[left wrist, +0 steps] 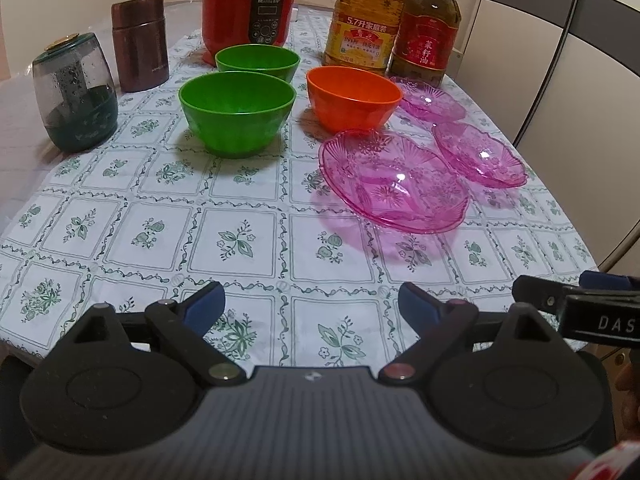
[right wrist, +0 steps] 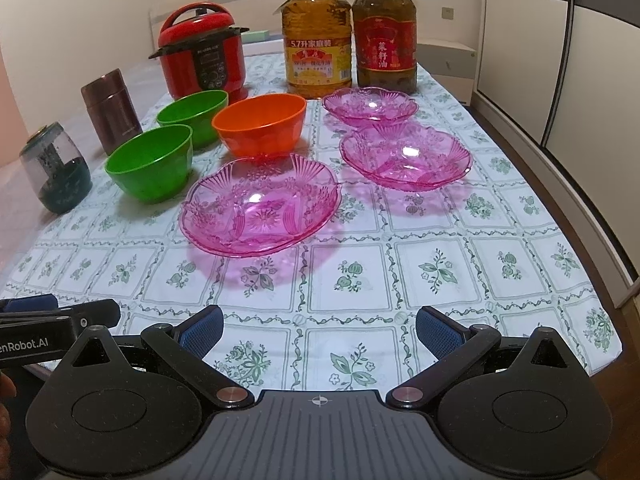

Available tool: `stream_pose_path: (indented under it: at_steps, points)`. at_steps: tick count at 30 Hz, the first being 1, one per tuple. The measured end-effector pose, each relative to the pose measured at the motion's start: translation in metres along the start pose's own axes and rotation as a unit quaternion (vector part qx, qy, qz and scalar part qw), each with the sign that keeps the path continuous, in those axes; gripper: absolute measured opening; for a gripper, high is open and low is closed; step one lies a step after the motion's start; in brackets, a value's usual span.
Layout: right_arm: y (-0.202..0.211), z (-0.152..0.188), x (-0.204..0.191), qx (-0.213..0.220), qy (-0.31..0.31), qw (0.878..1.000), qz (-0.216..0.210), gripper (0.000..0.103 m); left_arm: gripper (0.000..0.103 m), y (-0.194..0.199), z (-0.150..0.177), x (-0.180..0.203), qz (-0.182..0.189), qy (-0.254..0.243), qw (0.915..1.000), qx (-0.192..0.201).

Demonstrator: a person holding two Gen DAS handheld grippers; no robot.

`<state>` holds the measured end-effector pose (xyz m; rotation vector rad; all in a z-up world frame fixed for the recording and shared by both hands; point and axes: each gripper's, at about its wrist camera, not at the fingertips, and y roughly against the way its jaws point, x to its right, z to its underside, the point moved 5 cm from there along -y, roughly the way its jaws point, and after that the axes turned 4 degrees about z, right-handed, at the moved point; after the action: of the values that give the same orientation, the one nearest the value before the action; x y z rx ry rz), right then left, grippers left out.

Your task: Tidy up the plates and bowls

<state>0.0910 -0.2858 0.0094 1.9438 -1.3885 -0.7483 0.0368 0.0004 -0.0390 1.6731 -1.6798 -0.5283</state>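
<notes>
Both grippers hovering low over the near edge of the table (right wrist: pixel 520 184), well short of the dishes: left gripper (left wrist: pixel 311 306) with jaws spread wide and empty, right gripper (right wrist: pixel 319 330) likewise wide and empty. Nothing stacked yet, judging by the spread. Taking the orange bowl (right wrist: pixel 260 126) as landmark: near green bowl (right wrist: pixel 150 164) to its left and closer, far green bowl (right wrist: pixel 193 114) left and slightly behind, just beside the near one; large pink plate (right wrist: pixel 260 206) directly in front, close but apart; middle pink plate (right wrist: pixel 406 156) to the right; far pink plate (right wrist: pixel 370 106) right and behind, near the oil bottles. Likely trouble from here: thin, scalloped, glossy plate rims slipping out of a two-finger pinch; a plate tilting once lifted by one edge; a bowl skidding on the cloth if nudged rather than gripped; a bowl tipping if pinched on one wall only. Behind the orange bowl, a red pressure cooker (right wrist: pixel 202 64), a yellow oil bottle (right wrist: pixel 317 40) and a dark oil bottle (right wrist: pixel 385 36), tall enough to be clipped by a reach toward the far plate. Left of the green bowls, a brown flask (right wrist: pixel 112 110) and a glass jar (right wrist: pixel 56 172), also within elbow range. Surface: a white cloth with green floral squares, smooth and probably slick, draped over the table edge. Room: pale walls, panelled wardrobe doors to the right of the table, dark floor below.
</notes>
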Motion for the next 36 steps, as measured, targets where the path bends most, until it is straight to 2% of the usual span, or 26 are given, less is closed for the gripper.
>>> stream_pose_path:
  at_steps: [36]
  points:
    - [-0.0025,0.0024,-0.0022,-0.004,-0.002,1.0,-0.001,0.102,0.092,0.0006,0.0022,-0.0005,0.008,0.005,0.9999,-0.005]
